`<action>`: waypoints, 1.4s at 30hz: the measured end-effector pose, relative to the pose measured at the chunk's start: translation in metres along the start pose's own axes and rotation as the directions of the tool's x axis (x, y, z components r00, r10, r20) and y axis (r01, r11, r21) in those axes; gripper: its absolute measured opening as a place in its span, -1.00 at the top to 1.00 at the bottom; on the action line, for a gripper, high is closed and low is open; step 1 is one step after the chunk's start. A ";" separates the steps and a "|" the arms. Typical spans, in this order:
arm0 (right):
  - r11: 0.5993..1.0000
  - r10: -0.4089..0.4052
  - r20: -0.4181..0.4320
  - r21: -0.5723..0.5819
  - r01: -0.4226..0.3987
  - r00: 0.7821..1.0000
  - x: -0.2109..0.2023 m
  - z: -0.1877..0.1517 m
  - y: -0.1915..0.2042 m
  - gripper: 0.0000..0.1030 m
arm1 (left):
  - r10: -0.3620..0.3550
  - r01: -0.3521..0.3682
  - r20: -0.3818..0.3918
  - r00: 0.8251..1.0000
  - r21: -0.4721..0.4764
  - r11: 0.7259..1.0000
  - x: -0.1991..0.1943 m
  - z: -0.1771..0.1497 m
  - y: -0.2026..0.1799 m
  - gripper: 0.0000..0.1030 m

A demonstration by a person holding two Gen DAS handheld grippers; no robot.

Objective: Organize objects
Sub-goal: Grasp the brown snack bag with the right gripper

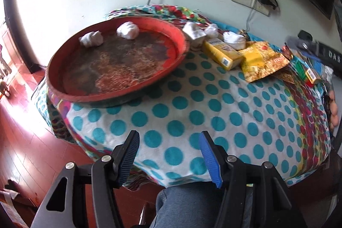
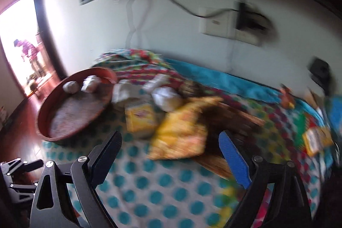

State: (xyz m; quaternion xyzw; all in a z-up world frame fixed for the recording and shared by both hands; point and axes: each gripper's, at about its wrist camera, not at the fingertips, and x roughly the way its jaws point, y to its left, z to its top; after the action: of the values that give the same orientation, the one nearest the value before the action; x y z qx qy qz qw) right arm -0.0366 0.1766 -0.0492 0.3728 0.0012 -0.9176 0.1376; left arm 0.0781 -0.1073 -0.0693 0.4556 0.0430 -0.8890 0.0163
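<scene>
At lower centre, my left gripper [image 1: 168,155] and right gripper [image 2: 171,155] gaped empty over bare dotted cloth [image 1: 192,104]; only the left view showed the red tray [image 1: 64,91] overhanging the table edge.

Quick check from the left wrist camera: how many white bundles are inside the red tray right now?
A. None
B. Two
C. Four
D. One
B. Two white bundles, one and another, lie inside the red tray near its far rim; the other white bundles sit outside it on the dotted cloth, by the yellow box.
</scene>
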 end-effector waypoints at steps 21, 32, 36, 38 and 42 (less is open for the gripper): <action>0.905 0.233 -0.068 0.380 -0.190 0.970 0.097 -0.016 -0.110 -0.45 | -0.080 0.082 -0.023 0.997 0.124 0.989 0.016 0.020 -0.083 -0.16; 0.882 0.298 -0.038 0.392 -0.260 0.954 0.120 -0.002 -0.100 -0.02 | -0.097 0.082 0.056 0.994 0.223 0.971 0.029 0.037 -0.124 -0.16; 0.877 0.299 -0.013 0.398 -0.270 0.954 0.118 -0.005 -0.103 0.11 | -0.125 0.091 0.107 0.986 0.280 0.956 0.034 0.043 -0.145 -0.16; 0.893 0.278 -0.008 0.371 -0.256 0.960 0.116 -0.005 -0.102 0.12 | -0.135 0.091 0.132 0.982 0.294 0.951 0.038 0.045 -0.157 -0.16; 0.896 0.272 0.003 0.364 -0.255 0.962 0.116 -0.007 -0.103 0.12 | -0.126 0.048 0.206 0.970 0.346 0.937 0.043 0.048 -0.180 -0.16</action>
State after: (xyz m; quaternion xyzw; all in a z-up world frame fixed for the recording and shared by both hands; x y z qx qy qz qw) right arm -0.1371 0.2470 -0.1441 0.4105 -0.2142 -0.8658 0.1897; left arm 0.0015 0.0678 -0.0650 0.3457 -0.0922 -0.9287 -0.0970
